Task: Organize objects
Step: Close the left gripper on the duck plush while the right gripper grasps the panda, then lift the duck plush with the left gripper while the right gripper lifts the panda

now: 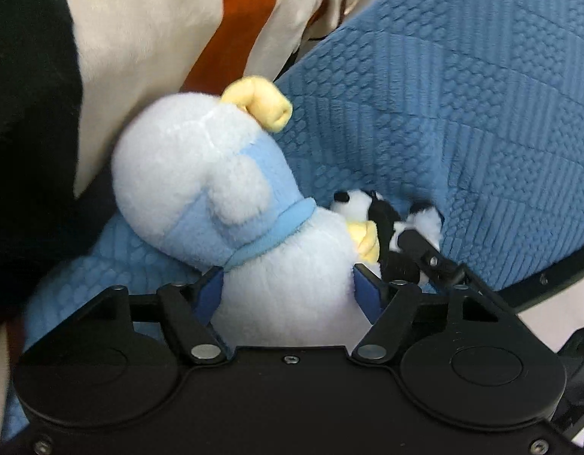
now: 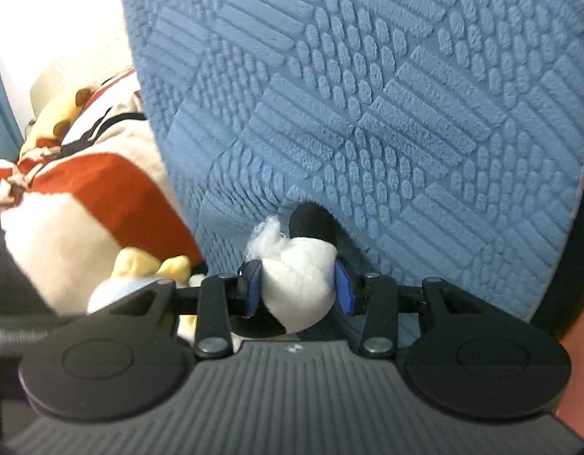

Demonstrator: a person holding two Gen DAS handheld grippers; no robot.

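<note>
Where right view hides, duck plush (image 1: 231, 189) shows whole.

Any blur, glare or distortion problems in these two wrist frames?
Left wrist view: the duck plush is slightly soft, the blue quilted cover bows with fisheye curvature. Right wrist view: the panda plush is sharp, the upper-left background is blown out white, the striped plush smeared.

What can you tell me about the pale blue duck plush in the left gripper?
The duck plush is soft pile fabric: whitish-blue round head and body, deeper blue hood panel and collar, and yellow parts at the top and at the front. It lies tilted, head to the upper left, over the blue textured blanket. The left gripper pinches its body between blue pads. A black-and-white plush sits against its front, and a cream-and-red plush is behind.
</note>
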